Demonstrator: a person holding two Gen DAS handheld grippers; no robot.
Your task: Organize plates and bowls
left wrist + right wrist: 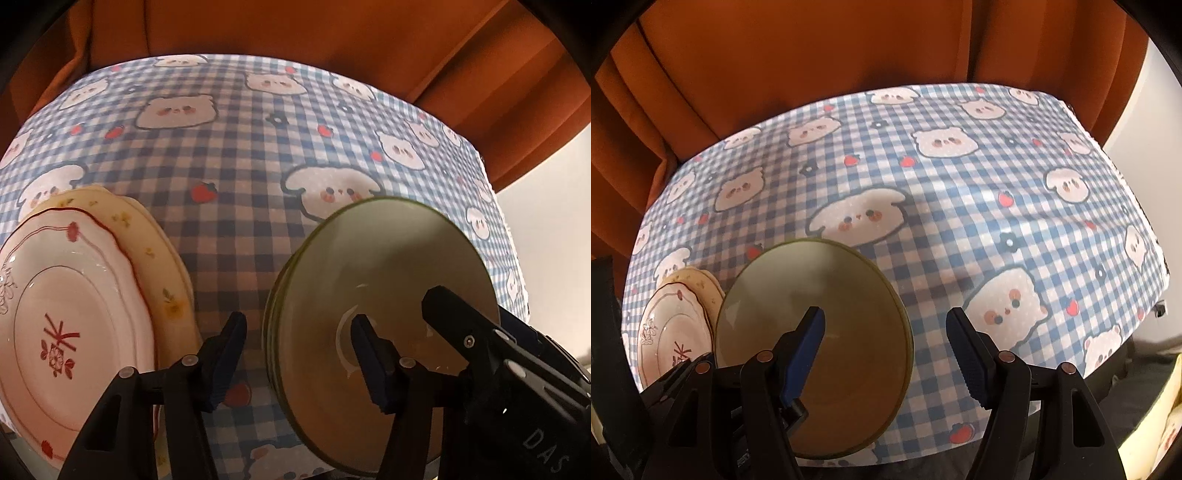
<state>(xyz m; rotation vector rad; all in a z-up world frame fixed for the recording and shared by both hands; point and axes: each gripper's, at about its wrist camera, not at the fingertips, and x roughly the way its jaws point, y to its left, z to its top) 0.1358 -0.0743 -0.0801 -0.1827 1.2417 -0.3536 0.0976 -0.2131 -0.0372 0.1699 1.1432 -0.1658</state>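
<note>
A stack of olive-green plates (388, 266) (831, 295) lies flat on the table near its front edge. My left gripper (298, 325) is open, its jaws straddling the stack's left rim without pressing it. The right gripper (886, 314) is also open, one finger over the green plates and the other off their right rim. To the left, a white plate with red trim (74, 295) (668, 325) rests on a cream flowered plate (162, 266) (701, 284).
A blue checked tablecloth with bear prints (960, 184) covers the table. An orange curtain (849, 55) hangs close behind the far edge. A pale wall (1137, 110) shows past the table's right side.
</note>
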